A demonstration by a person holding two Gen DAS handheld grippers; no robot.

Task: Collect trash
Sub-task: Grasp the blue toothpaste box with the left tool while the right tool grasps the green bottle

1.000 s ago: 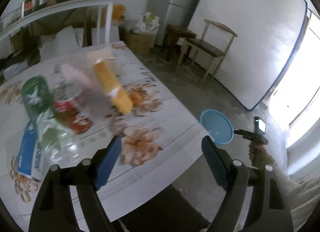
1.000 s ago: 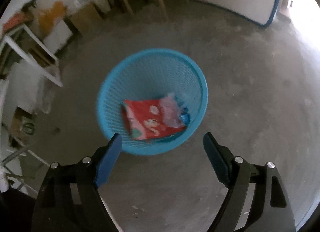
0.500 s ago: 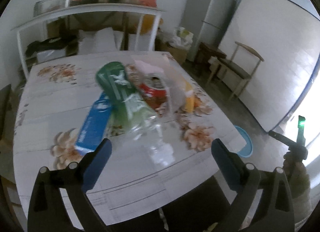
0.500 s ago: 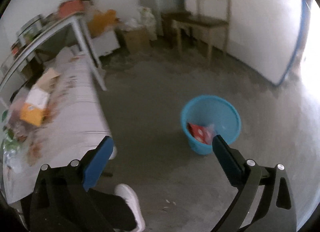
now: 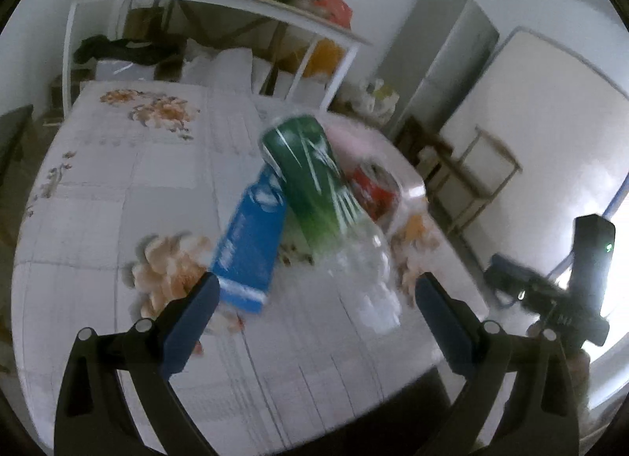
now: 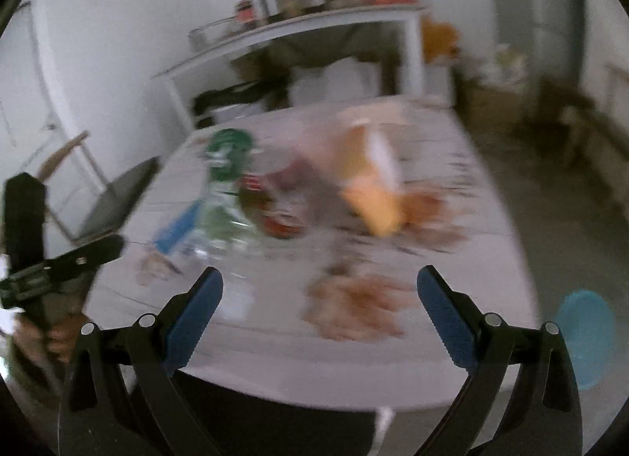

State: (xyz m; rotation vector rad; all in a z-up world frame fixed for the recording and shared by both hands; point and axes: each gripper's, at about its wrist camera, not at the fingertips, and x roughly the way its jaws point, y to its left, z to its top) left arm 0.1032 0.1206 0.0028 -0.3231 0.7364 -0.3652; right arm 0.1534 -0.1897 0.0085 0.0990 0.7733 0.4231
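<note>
Trash lies on the floral table [image 5: 98, 196]: a clear bottle with a green label [image 5: 314, 181], a blue box [image 5: 247, 247], a red can [image 5: 373, 188] and, in the right wrist view, an orange packet [image 6: 373, 184]. The bottle [image 6: 224, 188] and can [image 6: 271, 208] also show there, blurred. My left gripper [image 5: 314, 298] is open and empty just short of the bottle and box. My right gripper [image 6: 318, 298] is open and empty above the table's near edge. The blue bin [image 6: 585, 338] stands on the floor at the right.
A white shelf rack [image 5: 212, 0] with pots stands behind the table. A fridge [image 5: 440, 63] and a wooden chair [image 5: 483, 173] are to the right. A dark chair [image 6: 114, 200] stands at the table's left in the right wrist view.
My right gripper has swung from above the blue bin round to the table. My left gripper has turned toward the bottle and box and come closer. Both stay open.
</note>
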